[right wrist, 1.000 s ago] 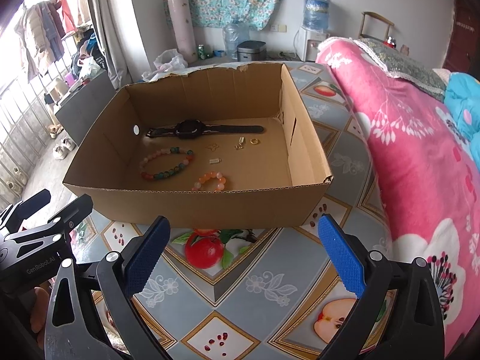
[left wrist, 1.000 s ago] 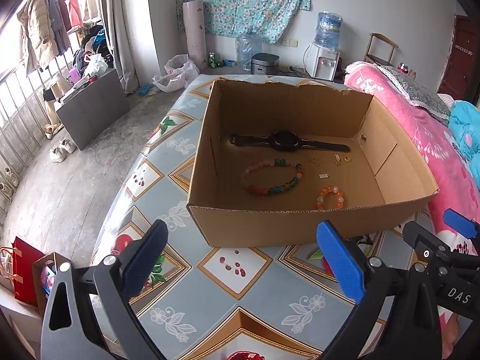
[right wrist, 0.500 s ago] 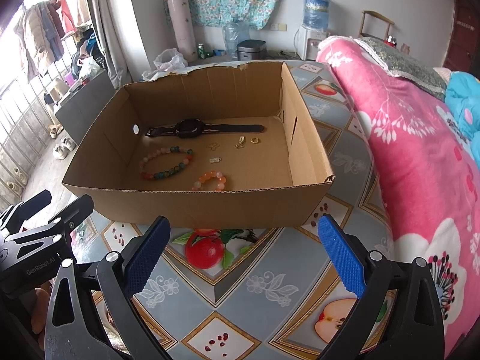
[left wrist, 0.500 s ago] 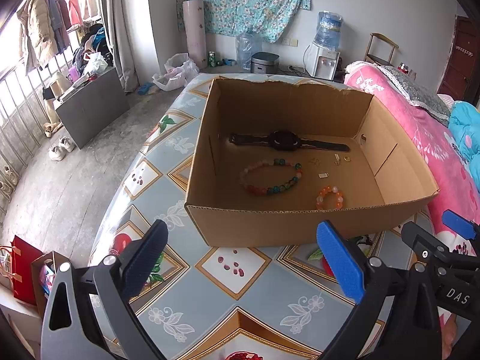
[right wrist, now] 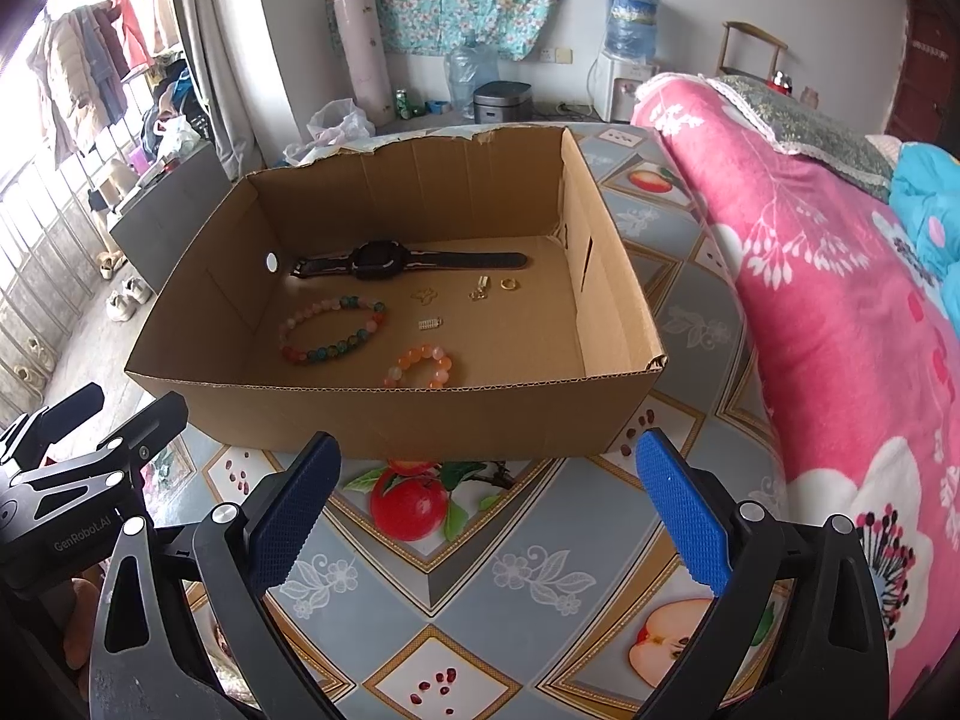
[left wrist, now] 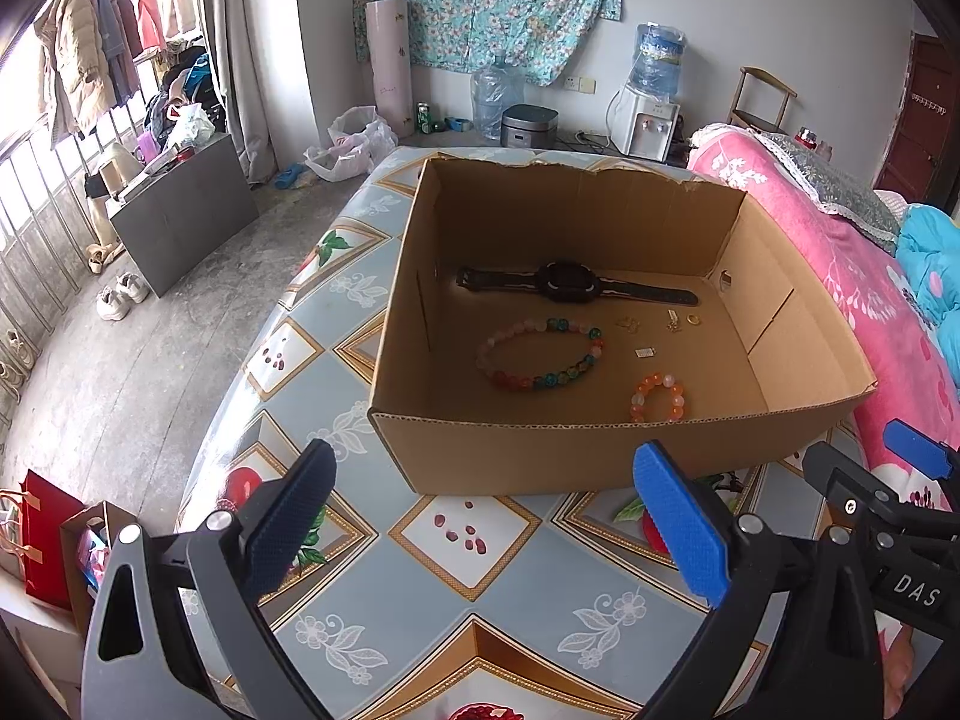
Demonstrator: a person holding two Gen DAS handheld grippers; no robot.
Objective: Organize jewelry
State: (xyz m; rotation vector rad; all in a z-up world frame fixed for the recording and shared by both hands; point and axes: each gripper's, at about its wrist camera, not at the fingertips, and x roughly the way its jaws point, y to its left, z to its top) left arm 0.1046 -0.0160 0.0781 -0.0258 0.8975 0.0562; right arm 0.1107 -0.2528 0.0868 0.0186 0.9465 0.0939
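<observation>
1. Almost nothing has changed over the last second: both grippers hover in the same place above the patterned tablecloth (left wrist: 420, 576), short of the cardboard box (left wrist: 540, 456), and the box's contents lie just as they did. The only shift I can make out is a slight drift of the left view.

2. I take that to mean no piece has been taken in hand; the sorting either has not started or is pausing between picks.

3. The left gripper (left wrist: 489, 516) has its jaws spread wide with nothing between them. The right gripper (right wrist: 492, 504) is likewise wide and empty.

4. All the jewelry sits loose on the box floor. A black watch (left wrist: 570, 283) lies flat along the far wall, strap stretched out.

5. In front of it rests a large bracelet (left wrist: 540, 354) of mixed pink, green and orange beads, lying as an open oval.

6. A smaller orange bracelet (left wrist: 657, 397) sits near the front wall, partly hidden by the rim.

7. Between watch and bracelets are tiny gold pieces: a ring (left wrist: 693, 319), a small charm (left wrist: 673, 321), another trinket (left wrist: 627, 324), and a pale rectangular clasp (left wrist: 645, 351). They look fiddly to pinch.
</observation>
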